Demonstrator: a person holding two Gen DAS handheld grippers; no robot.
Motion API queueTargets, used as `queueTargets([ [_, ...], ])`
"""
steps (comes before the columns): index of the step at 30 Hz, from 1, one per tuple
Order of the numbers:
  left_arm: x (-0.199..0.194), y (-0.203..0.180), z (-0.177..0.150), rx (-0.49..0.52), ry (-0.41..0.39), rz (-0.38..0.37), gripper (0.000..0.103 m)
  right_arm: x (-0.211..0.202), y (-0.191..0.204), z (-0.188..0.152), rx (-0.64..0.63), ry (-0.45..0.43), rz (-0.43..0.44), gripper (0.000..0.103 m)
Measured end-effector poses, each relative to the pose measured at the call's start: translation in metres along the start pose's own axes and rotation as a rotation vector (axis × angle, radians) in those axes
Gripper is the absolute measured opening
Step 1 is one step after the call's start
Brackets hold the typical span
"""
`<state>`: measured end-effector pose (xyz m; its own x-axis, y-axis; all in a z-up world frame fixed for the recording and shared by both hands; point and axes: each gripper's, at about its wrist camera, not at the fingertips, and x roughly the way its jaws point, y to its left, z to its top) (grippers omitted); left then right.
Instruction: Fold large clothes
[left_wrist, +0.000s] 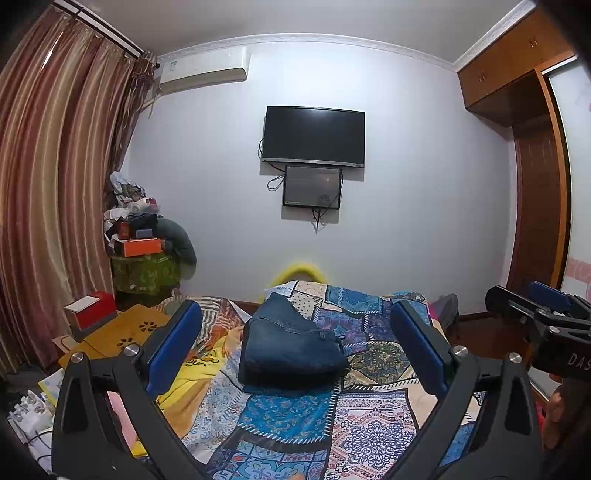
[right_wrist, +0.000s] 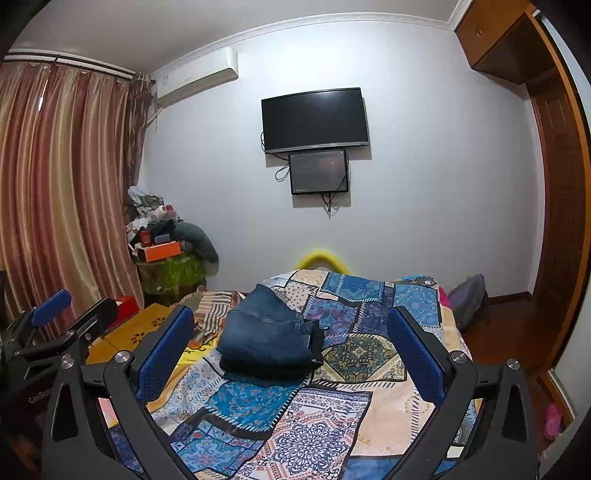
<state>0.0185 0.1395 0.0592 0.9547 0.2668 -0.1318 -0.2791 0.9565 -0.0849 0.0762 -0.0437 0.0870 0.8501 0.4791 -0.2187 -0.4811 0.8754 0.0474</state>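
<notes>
Dark blue denim jeans (left_wrist: 291, 347) lie folded in a compact bundle on patchwork-quilted bed (left_wrist: 373, 424), so fold looks done; left tool (left_wrist: 295, 347) & right tool (right_wrist: 291, 347) both spread apart, holding nothing.

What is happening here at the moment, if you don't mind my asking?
A person is folding large clothes on a bed, holding a claw in each hand. A pair of blue jeans lies folded into a compact bundle on the patchwork bedspread. The left claw and the right claw are both open, held above the bed and apart from the jeans, gripping nothing.
</notes>
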Motion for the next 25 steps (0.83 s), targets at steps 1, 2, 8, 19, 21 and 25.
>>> queueTargets([
  [1, 0.0004, -0.0003, 0.0, 0.001, 0.003, -0.003, 0.102, -0.0002, 0.0001, 0.0, 0.0, -0.001, 0.0, 0.103],
  [2, 0.0006, -0.0007, -0.0002, 0.002, 0.005, -0.005, 0.102, -0.0001, 0.0001, 0.0, 0.0, -0.001, 0.0, 0.103],
  [8, 0.0016, -0.0033, -0.0017, 0.009, 0.015, -0.008, 0.102, 0.0013, 0.002, -0.001, -0.01, 0.005, 0.005, 0.103],
  [19, 0.0027, -0.0043, -0.0035, 0.014, 0.017, 0.0, 0.102, 0.0043, 0.0023, -0.0027, -0.022, 0.008, 0.0, 0.103],
  [21, 0.0036, -0.0046, -0.0042, 0.014, 0.02, 0.0, 0.102, 0.0055, 0.0016, -0.0034, -0.018, 0.013, 0.002, 0.103],
  [25, 0.0047, -0.0043, -0.0054, 0.016, 0.027, -0.004, 0.102, 0.007, 0.0008, -0.0037, -0.016, 0.018, 0.003, 0.103],
])
